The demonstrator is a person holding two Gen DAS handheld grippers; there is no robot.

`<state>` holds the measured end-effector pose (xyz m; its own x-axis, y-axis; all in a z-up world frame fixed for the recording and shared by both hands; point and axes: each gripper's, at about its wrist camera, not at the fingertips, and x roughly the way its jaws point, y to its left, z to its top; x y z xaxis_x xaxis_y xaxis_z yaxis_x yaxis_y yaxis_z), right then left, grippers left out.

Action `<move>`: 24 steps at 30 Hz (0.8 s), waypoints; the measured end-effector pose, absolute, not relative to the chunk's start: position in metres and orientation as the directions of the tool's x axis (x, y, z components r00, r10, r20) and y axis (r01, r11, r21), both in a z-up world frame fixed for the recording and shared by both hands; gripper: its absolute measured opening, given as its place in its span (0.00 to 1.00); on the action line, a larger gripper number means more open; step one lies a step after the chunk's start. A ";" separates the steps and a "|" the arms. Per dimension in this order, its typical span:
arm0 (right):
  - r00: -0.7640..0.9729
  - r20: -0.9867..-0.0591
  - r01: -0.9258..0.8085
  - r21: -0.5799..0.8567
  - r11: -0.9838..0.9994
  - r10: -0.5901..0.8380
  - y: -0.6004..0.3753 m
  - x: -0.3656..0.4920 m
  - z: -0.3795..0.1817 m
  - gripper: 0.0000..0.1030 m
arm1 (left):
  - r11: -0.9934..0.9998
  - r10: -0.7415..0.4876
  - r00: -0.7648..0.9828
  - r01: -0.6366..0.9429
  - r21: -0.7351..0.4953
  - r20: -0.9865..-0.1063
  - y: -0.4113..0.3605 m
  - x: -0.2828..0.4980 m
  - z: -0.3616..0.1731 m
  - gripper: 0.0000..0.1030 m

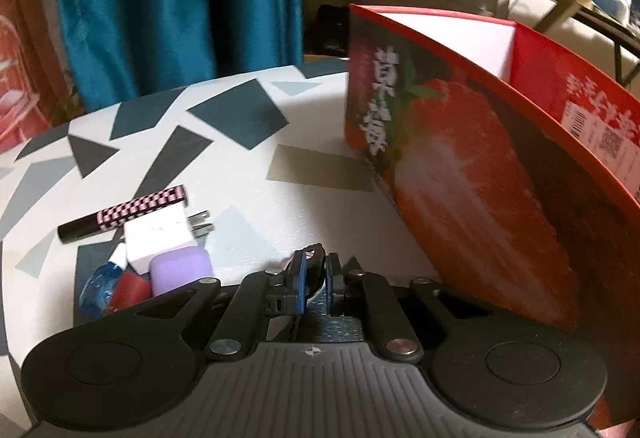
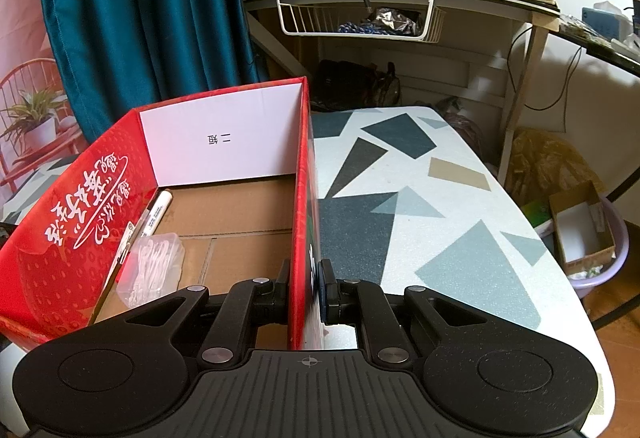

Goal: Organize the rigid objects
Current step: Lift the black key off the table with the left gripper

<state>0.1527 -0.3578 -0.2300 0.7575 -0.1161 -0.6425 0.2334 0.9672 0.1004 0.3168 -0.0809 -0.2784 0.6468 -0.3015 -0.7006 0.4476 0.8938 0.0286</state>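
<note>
In the left wrist view my left gripper (image 1: 316, 272) is shut on a small black object (image 1: 313, 250) that pokes up between the blue pads, just above the table. Left of it lie a pink-and-black checkered tube (image 1: 136, 209), a white charger plug (image 1: 160, 236), a purple case (image 1: 181, 272), a red piece (image 1: 130, 288) and a blue crinkled item (image 1: 96, 288). The red strawberry box (image 1: 460, 157) stands close on the right. In the right wrist view my right gripper (image 2: 305, 280) is shut on the red box's right wall (image 2: 303, 177). Inside lie a white marker (image 2: 157, 211) and a clear plastic case (image 2: 154, 272).
The table (image 2: 420, 238) has a white top with grey and blue shapes; its edge curves away on the right. A teal curtain (image 2: 140, 5) hangs behind. A cluttered desk with a wire basket (image 2: 360, 21) stands beyond, and a purple tub (image 2: 600, 258) sits on the floor at right.
</note>
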 end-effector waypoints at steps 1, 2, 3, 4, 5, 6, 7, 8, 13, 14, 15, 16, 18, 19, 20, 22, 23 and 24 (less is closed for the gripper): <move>0.757 -0.643 0.233 0.100 0.967 -0.116 -0.358 0.153 -0.230 0.10 | 0.899 -0.298 0.646 0.437 0.020 -0.703 -0.078 0.318 -0.278 0.10; 0.757 -0.643 0.233 0.100 0.967 -0.116 -0.358 0.153 -0.230 0.10 | 0.902 -0.300 0.644 0.431 0.009 -0.704 -0.076 0.320 -0.278 0.10; 0.757 -0.643 0.234 0.101 0.967 -0.116 -0.358 0.153 -0.230 0.10 | 0.905 -0.303 0.640 0.425 -0.004 -0.706 -0.073 0.322 -0.277 0.10; 0.757 -0.643 0.234 0.101 0.967 -0.116 -0.358 0.153 -0.230 0.10 | 0.910 -0.302 0.639 0.414 -0.014 -0.708 -0.070 0.323 -0.277 0.10; 0.757 -0.643 0.234 0.101 0.967 -0.116 -0.358 0.153 -0.230 0.10 | 0.914 -0.298 0.638 0.404 -0.020 -0.710 -0.067 0.324 -0.276 0.10; 0.757 -0.643 0.234 0.100 0.967 -0.116 -0.358 0.153 -0.230 0.10 | 0.919 -0.292 0.637 0.393 -0.026 -0.714 -0.065 0.325 -0.275 0.10; 0.757 -0.643 0.234 0.100 0.967 -0.116 -0.358 0.153 -0.230 0.10 | 0.923 -0.288 0.635 0.383 -0.032 -0.716 -0.062 0.326 -0.274 0.10; 0.757 -0.643 0.234 0.100 0.967 -0.116 -0.358 0.153 -0.230 0.10 | 0.926 -0.285 0.634 0.375 -0.037 -0.718 -0.059 0.327 -0.274 0.10; 0.757 -0.643 0.234 0.100 0.967 -0.117 -0.358 0.153 -0.230 0.10 | 0.937 -0.263 0.635 0.346 -0.036 -0.727 -0.047 0.329 -0.273 0.10; 0.757 -0.643 0.234 0.100 0.967 -0.117 -0.358 0.153 -0.230 0.10 | 0.939 -0.257 0.634 0.341 -0.034 -0.729 -0.045 0.329 -0.273 0.11; 0.757 -0.643 0.234 0.100 0.967 -0.117 -0.358 0.153 -0.230 0.10 | 0.941 -0.251 0.635 0.337 -0.031 -0.731 -0.044 0.328 -0.272 0.11; 0.757 -0.643 0.234 0.100 0.967 -0.117 -0.358 0.153 -0.230 0.10 | 0.942 -0.248 0.632 0.333 -0.032 -0.734 -0.043 0.329 -0.272 0.13; 0.757 -0.643 0.234 0.100 0.967 -0.117 -0.358 0.153 -0.230 0.10 | 0.945 -0.246 0.627 0.324 -0.040 -0.740 -0.040 0.329 -0.273 0.13; 0.757 -0.643 0.234 0.100 0.967 -0.117 -0.358 0.153 -0.230 0.10 | 0.946 -0.246 0.625 0.322 -0.043 -0.741 -0.038 0.329 -0.273 0.13; 0.757 -0.643 0.234 0.100 0.967 -0.117 -0.358 0.153 -0.230 0.10 | 0.945 -0.248 0.623 0.323 -0.046 -0.742 -0.037 0.329 -0.273 0.13; 0.757 -0.643 0.234 0.100 0.967 -0.117 -0.358 0.153 -0.230 0.10 | 0.945 -0.250 0.620 0.325 -0.046 -0.743 -0.036 0.329 -0.273 0.13; 0.757 -0.643 0.234 0.100 0.967 -0.117 -0.358 0.153 -0.230 0.10 | 0.944 -0.250 0.620 0.327 -0.045 -0.744 -0.036 0.328 -0.273 0.14; 0.757 -0.643 0.234 0.100 0.967 -0.117 -0.358 0.153 -0.230 0.10 | 0.943 -0.249 0.617 0.330 -0.042 -0.746 -0.036 0.328 -0.274 0.14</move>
